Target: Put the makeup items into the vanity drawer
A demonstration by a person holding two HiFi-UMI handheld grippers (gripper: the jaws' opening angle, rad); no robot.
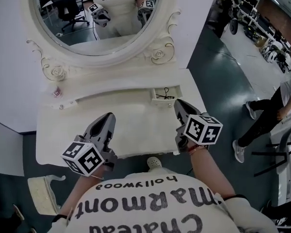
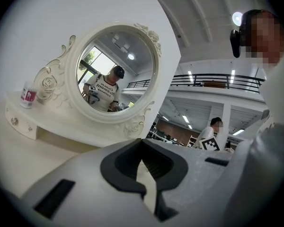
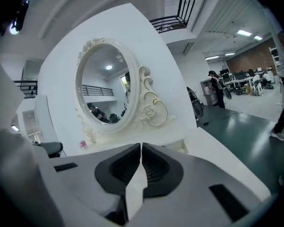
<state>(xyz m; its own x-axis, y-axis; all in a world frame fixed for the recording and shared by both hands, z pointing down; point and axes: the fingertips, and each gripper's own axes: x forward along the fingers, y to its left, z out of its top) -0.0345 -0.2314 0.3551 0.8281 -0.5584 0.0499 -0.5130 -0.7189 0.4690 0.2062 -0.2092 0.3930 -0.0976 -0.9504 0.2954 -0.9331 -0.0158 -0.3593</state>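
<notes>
Left gripper (image 1: pixel 108 117): jaws closed on nothing, held over the front edge of the tabletop (image 1: pixel 136 130).
Right gripper (image 1: pixel 179 104): jaws closed, empty, near the front right corner.
Makeup jar (image 1: pixel 57 92): small and white with a pink label. It stands upright at the back left corner, beside the mirror (image 1: pixel 99 18) frame.
Vanity drawer (image 1: pixel 166 101): open at the back right, with a thin dark loop inside.
Handling (judgement): probably light, rigid and smooth. Grip across the body and keep it upright.
Writing: the jar label is illegible. The shirt (image 1: pixel 150 203) reads "Chateau Marmont Hollywood".
</notes>
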